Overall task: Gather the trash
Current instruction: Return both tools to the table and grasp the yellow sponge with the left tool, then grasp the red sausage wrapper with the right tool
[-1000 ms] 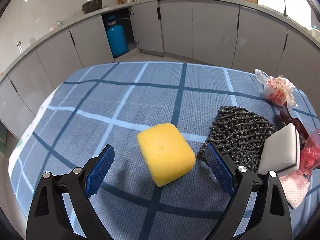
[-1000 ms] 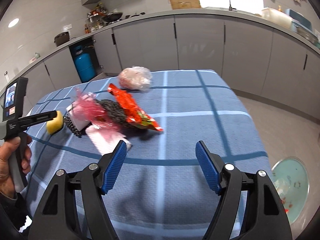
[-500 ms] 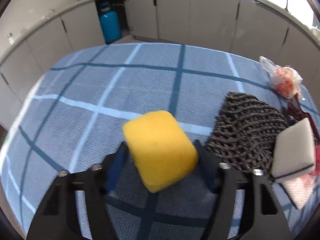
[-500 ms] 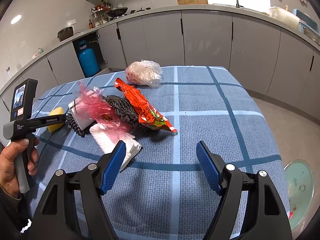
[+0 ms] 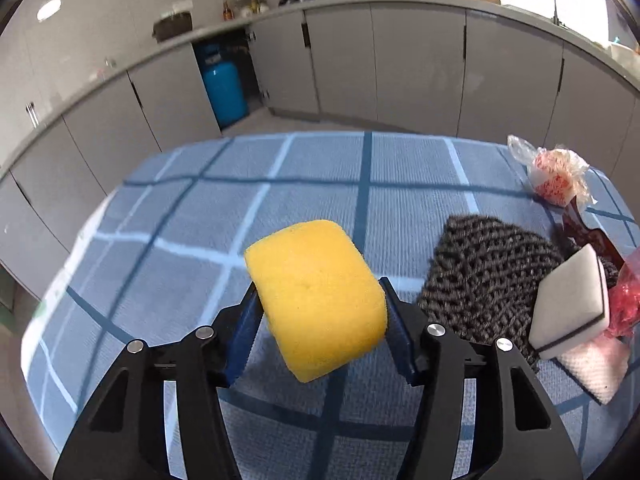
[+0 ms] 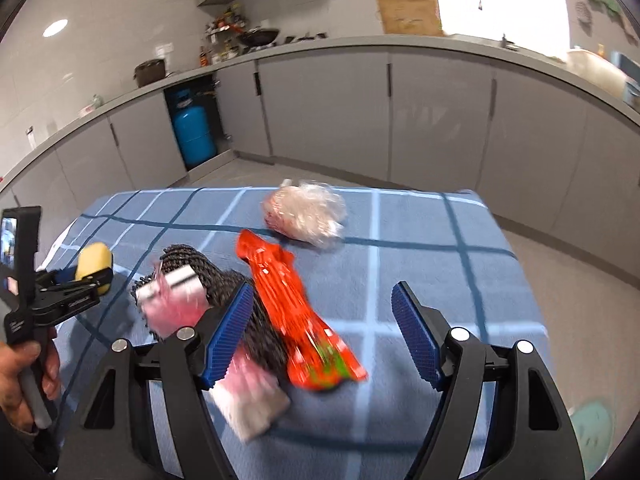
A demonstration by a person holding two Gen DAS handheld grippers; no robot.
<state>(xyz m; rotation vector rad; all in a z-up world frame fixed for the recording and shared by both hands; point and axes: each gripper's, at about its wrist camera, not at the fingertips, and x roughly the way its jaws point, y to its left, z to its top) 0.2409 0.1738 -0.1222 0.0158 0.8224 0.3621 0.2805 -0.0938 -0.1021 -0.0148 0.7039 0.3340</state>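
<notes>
Your left tool (image 5: 320, 316) has just been closing, and its blue pads now press both sides of the yellow sponge (image 5: 316, 300), which sits clamped between them above the blue checked cloth on the desk (image 5: 200, 216). From the right wrist view you can see the same sponge as a small yellow block in that tool at the left edge, with your left hand (image 6: 20, 376) wrapped round the handle.

Your right tool (image 6: 320, 336) has also just been narrowing, yet its jaws stand apart with nothing gripped between the pads. It hangs over the near part of the desk, and the orange-red snack wrapper (image 6: 296, 316) lies on the cloth in the gap ahead of it, untouched by either pad.

The rest of the trash is heaped to the right of your sponge. The dark knitted cloth (image 5: 488, 276) lies crumpled just beside the left tool's right finger. A white sponge with a black stripe (image 5: 572, 304) leans against that cloth, and a white paper napkin (image 5: 596, 368) lies beneath it at the desk's near edge. Pink-red plastic (image 5: 628, 296) is bunched up just beside the white sponge. Farther back, near the far right corner, sits a clear plastic bag with red and white contents (image 5: 556, 176), well apart from your sponge.
</notes>
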